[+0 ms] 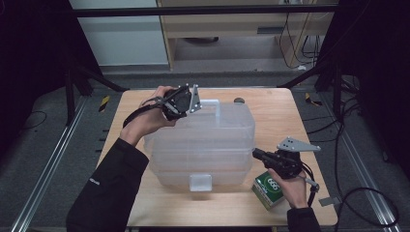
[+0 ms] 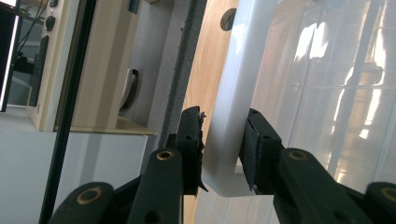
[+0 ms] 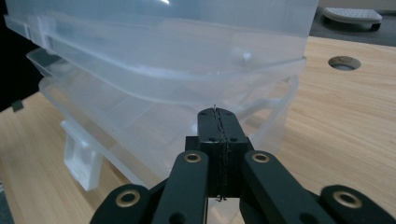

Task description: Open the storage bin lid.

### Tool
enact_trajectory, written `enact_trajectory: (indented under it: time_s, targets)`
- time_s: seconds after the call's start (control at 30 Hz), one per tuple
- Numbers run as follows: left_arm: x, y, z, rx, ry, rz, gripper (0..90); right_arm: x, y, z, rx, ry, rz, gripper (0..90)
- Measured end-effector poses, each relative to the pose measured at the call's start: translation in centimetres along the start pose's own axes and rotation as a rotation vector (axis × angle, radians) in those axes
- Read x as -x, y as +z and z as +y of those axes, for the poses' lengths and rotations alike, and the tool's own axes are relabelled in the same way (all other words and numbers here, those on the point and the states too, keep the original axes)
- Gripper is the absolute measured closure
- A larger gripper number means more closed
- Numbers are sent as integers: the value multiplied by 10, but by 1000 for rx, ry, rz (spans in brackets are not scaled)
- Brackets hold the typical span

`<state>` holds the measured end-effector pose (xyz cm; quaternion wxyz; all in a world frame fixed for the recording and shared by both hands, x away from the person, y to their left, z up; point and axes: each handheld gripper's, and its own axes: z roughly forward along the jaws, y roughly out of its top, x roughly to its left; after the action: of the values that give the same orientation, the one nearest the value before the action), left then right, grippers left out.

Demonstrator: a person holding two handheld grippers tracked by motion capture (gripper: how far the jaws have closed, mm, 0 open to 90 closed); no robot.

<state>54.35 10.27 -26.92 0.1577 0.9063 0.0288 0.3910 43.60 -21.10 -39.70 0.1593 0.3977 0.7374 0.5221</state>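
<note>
Now the left gripper (image 1: pixel 189 107) is clamped on the white handle (image 2: pixel 229 121) at the far side of the clear plastic box (image 1: pixel 203 145), mid-table. Nearer, at the box's right corner, the right gripper (image 1: pixel 256 153) has its jaws pressed together, above a green carton (image 1: pixel 267 189).

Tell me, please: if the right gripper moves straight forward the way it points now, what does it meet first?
Most likely the clear plastic box. The right gripper, jaws shut, points at its side wall just under the projecting lid rim; the gap looks small, but depth is hard to judge.
</note>
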Motion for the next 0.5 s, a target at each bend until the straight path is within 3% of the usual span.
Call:
enact_trajectory:
  time_s: [0.1, 0.17, 0.33, 0.5]
  targets:
    - [0, -1, -2, 7, -4, -2, 678, 0, 0, 1, 11, 9, 11, 900]
    - [0, -2, -5, 21, -43, -9, 629, 0, 0, 1, 9, 11, 8, 900]
    - [0, -8, -11, 72, -87, -34, 500, 0, 1, 0, 2, 5, 8, 900]
    - [1, -23, -20, 122, -138, -39, 459, 0, 1, 0, 0, 3, 5, 900]
